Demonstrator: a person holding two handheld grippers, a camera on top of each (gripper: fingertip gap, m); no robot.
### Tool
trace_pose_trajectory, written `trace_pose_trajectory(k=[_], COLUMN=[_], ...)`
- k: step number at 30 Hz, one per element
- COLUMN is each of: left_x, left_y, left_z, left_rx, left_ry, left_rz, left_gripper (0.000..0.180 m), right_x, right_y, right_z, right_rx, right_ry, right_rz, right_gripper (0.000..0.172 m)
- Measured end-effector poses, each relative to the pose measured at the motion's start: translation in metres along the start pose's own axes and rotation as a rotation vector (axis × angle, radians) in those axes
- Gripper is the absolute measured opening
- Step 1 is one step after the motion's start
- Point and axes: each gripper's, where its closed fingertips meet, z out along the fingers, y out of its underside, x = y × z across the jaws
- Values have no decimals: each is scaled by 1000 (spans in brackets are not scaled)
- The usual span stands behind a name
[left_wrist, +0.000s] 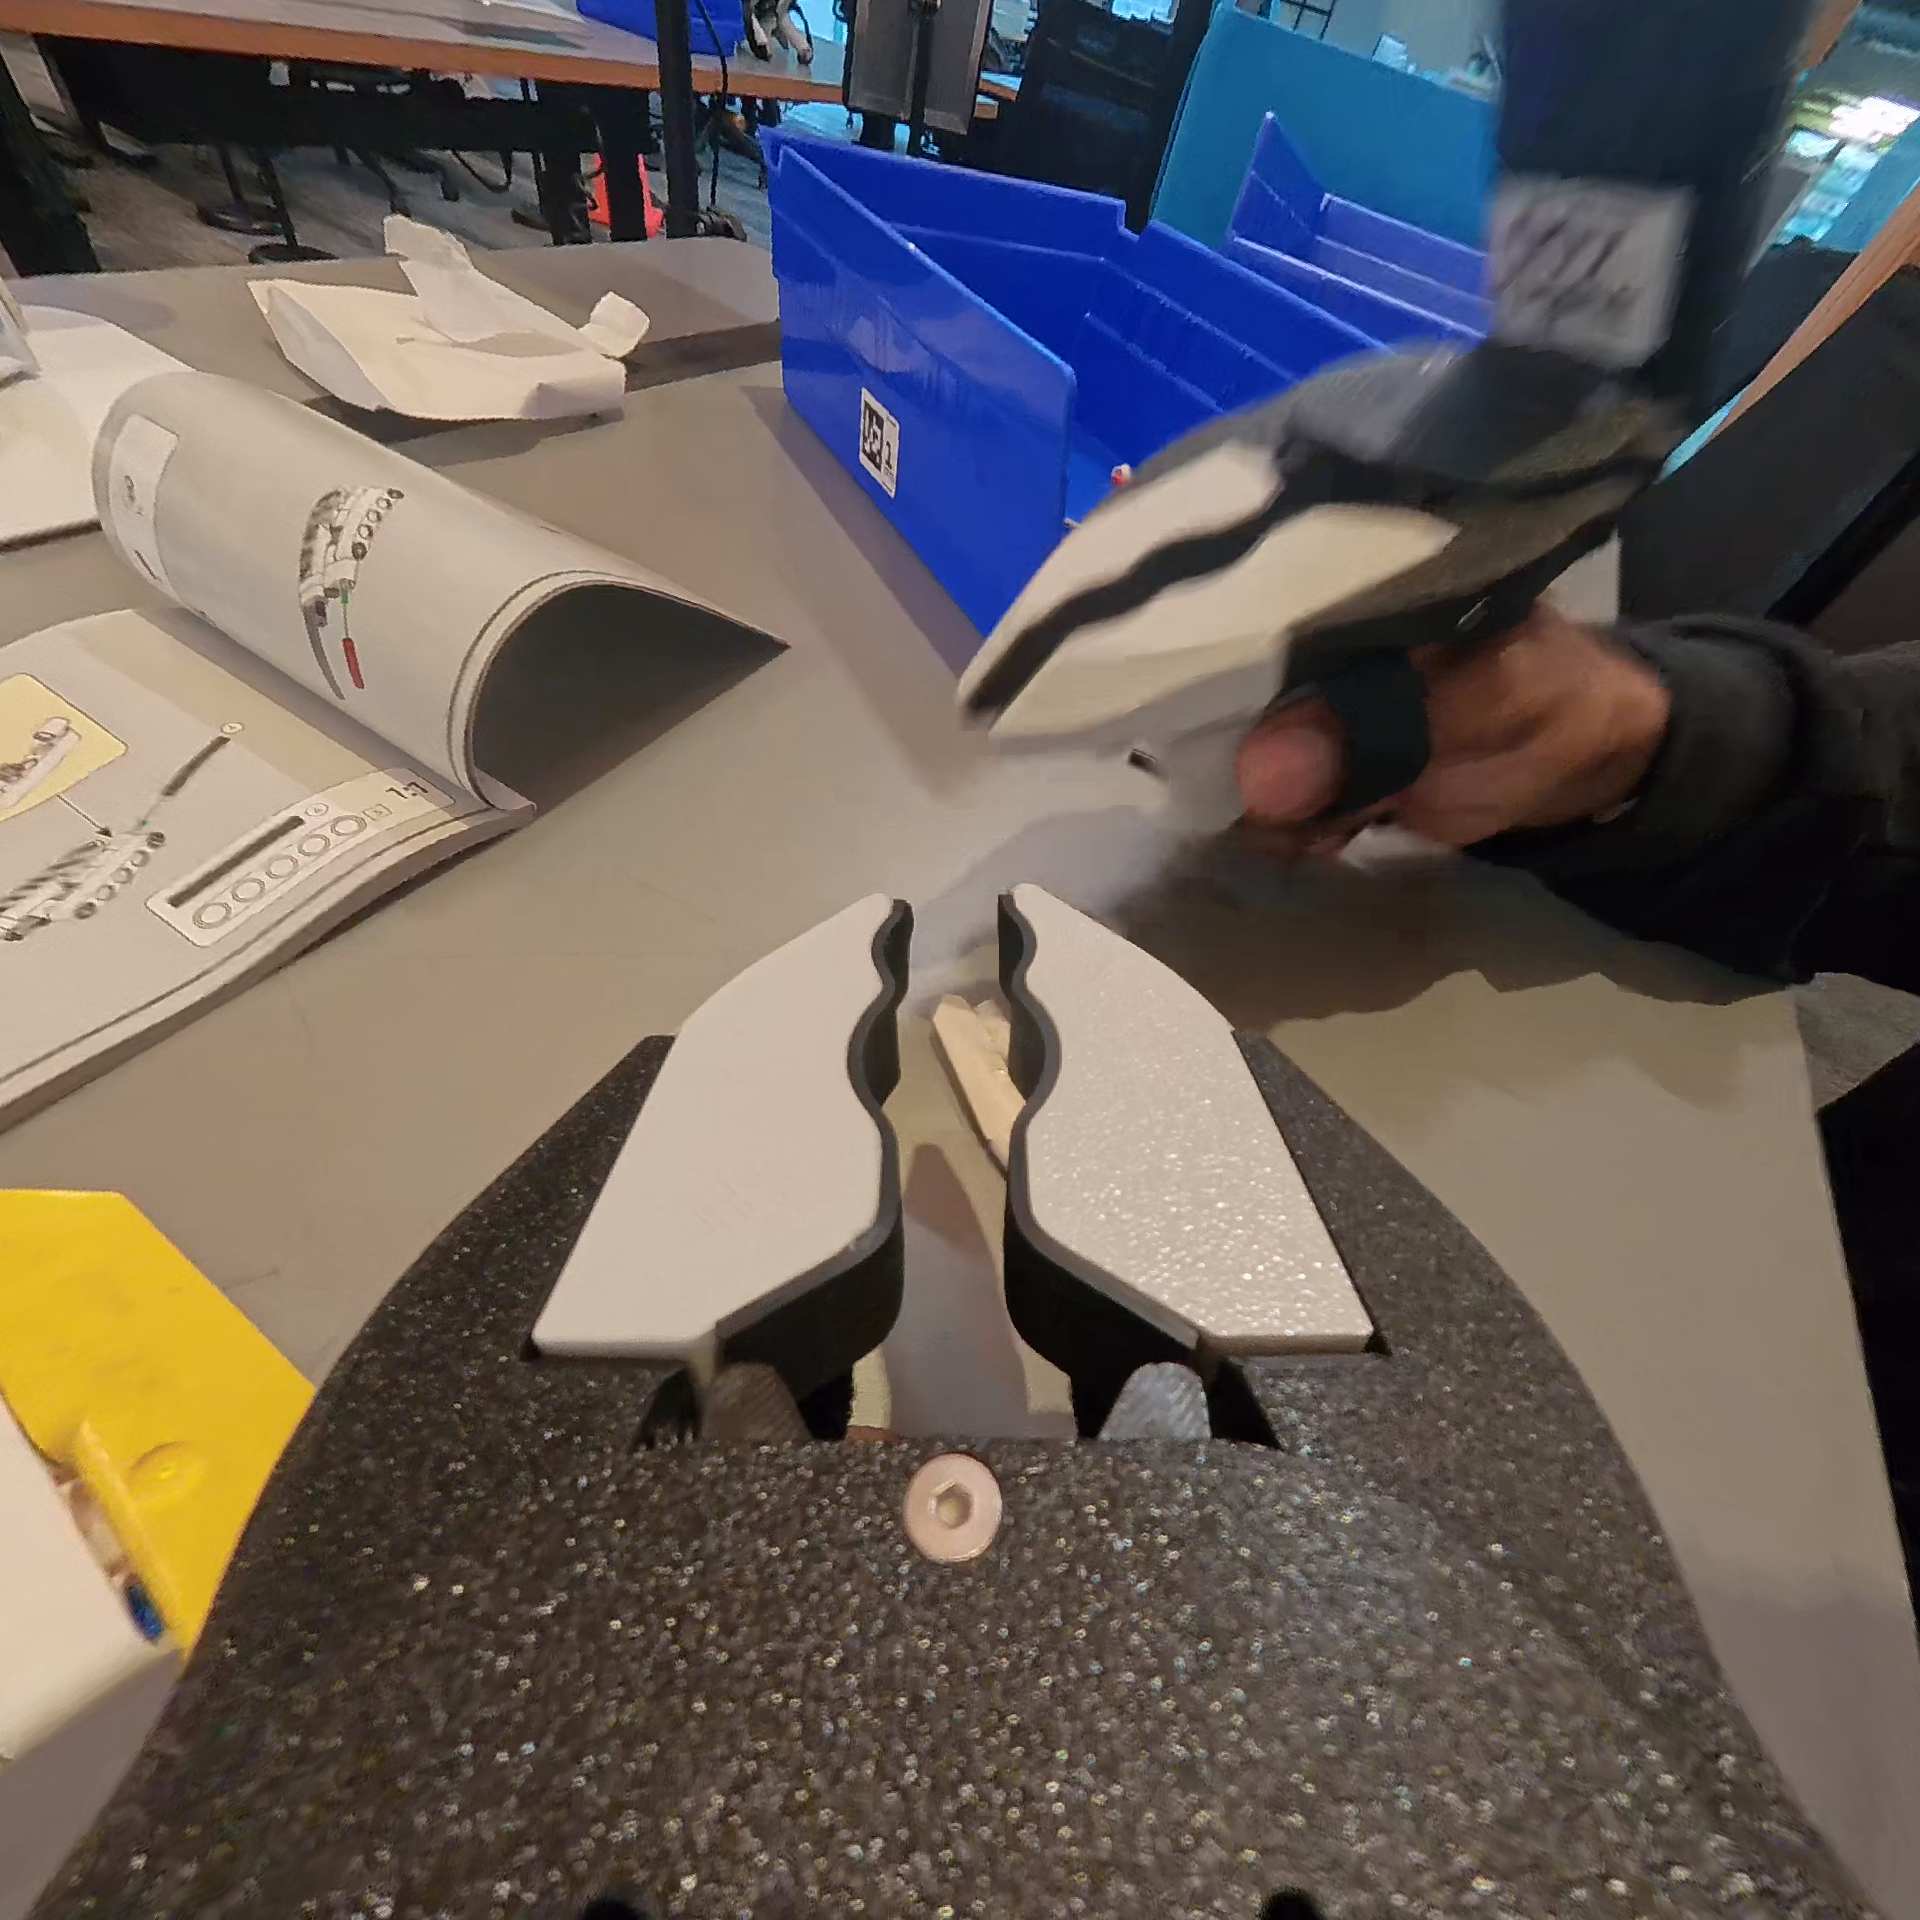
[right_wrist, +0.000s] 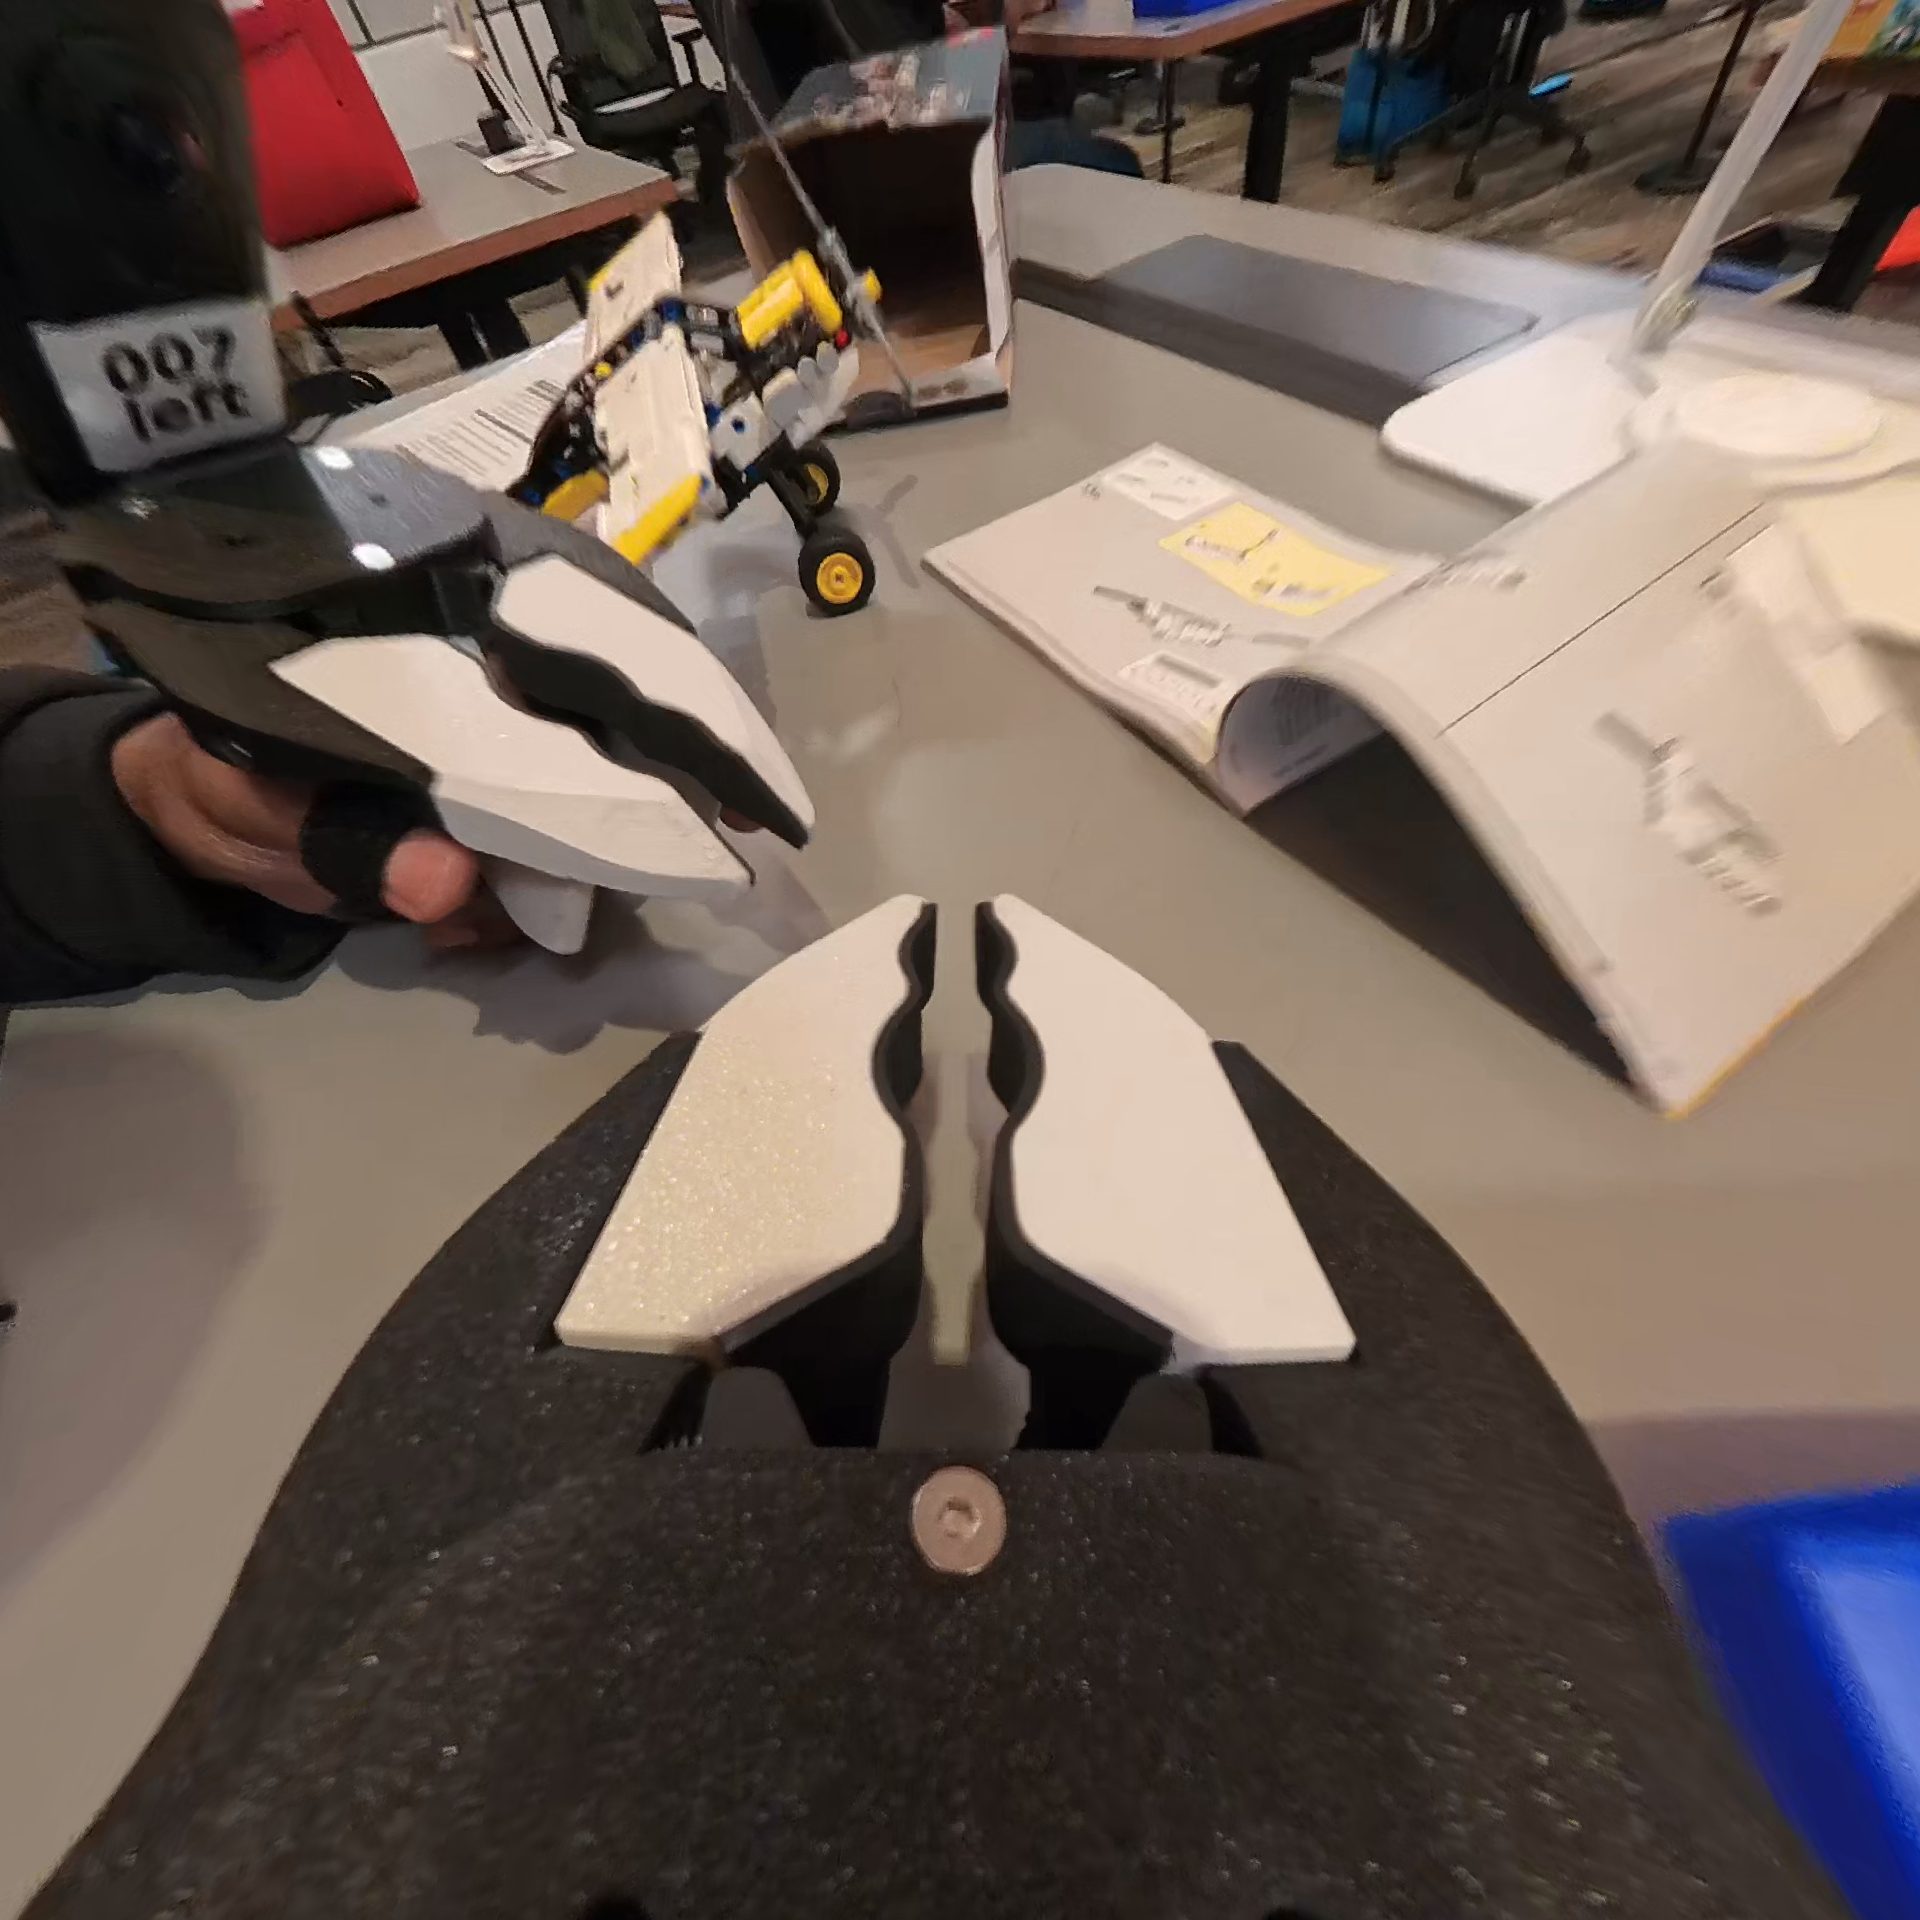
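1. The left gripper (left_wrist: 954, 914) is hovering low over the grey table (left_wrist: 623, 935) with its two fingers standing apart.
2. A small pale piece (left_wrist: 971, 1070) is sitting between those fingers, lying slantwise against the right one (left_wrist: 1143, 1091). A strip of table is showing between it and the other finger (left_wrist: 769, 1091), so it is not looking clamped.
3. The right gripper (right_wrist: 956, 914) is pointing in from the other side. Its fingers are nearly together, leaving only a narrow slit, and nothing is showing in that slit but the table.
4. In the left wrist view the right gripper is coming out blurred, with a hand (left_wrist: 1507, 727) wrapped round its grip.
5. An open booklet (left_wrist: 312, 623) is lying near the left gripper, a blue bin (left_wrist: 935, 364) is standing behind it, and a white-and-yellow toy vehicle (right_wrist: 707, 416) is resting farther off.
6. The pale piece is looking like hard plastic, so it is likely light, stiff and rather smooth. It could twist or slip out of a pinch at one end.
7. Its long flat sides are offering the surest hold, with the pads squarely across the middle.
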Motion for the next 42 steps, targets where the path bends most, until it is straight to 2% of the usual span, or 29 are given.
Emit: trace_pose_trajectory(k=[4, 6, 9, 12, 15, 18, 21, 24, 28, 31, 33, 37, 42], left_x=[0, 2, 5, 8, 9, 10, 11, 15, 22, 36, 42, 48, 44], left_y=[0, 2, 5, 9, 14, 24, 35, 43, 46, 46, 49, 59, 66], left_z=[0, 1, 2, 4, 6, 8, 9, 9, 6, 1, -2, -1, 0], left_rx=[2, -19, -45, -71, -116, -191, -265, -312, -333, -336, -355, -396, -434], left_ry=[-4, 8, 23, 33, 23, 14, 3, 16, 75, 183, 219, 215, 170], left_rz=[27, 32, 31, 43, 66, 104, 175, 212, 210, 190, 220, 331, 364], left_gripper=[16, 16, 16, 16, 16, 16, 16, 16, 17, 17, 18, 18, 0], right_x=[17, 30, 40, 38, 10, -18, -36, -49, -58, -59, -60, -58, -47], right_y=[-31, -32, -16, 19, 47, 64, 71, 72, 75, 79, 78, 76, 73], right_z=[-46, -76, -108, -117, -103, -77, -50, -30, -13, -6, -3, 3, 11], right_rx=[40, 49, 69, -1, -92, -209, -284, -331, -390, -448, -465, -510, -525], right_ry=[131, 175, 177, 167, 50, -54, -132, -218, -272, -292, -308, -336, -312], right_rz=[-138, -108, -12, 30, 22, -88, -167, -209, -283, -315, -305, -196, -92], right_gripper=[9, 9, 9, 9, 10, 14, 25, 29, 28, 15, 7, 7, 8])
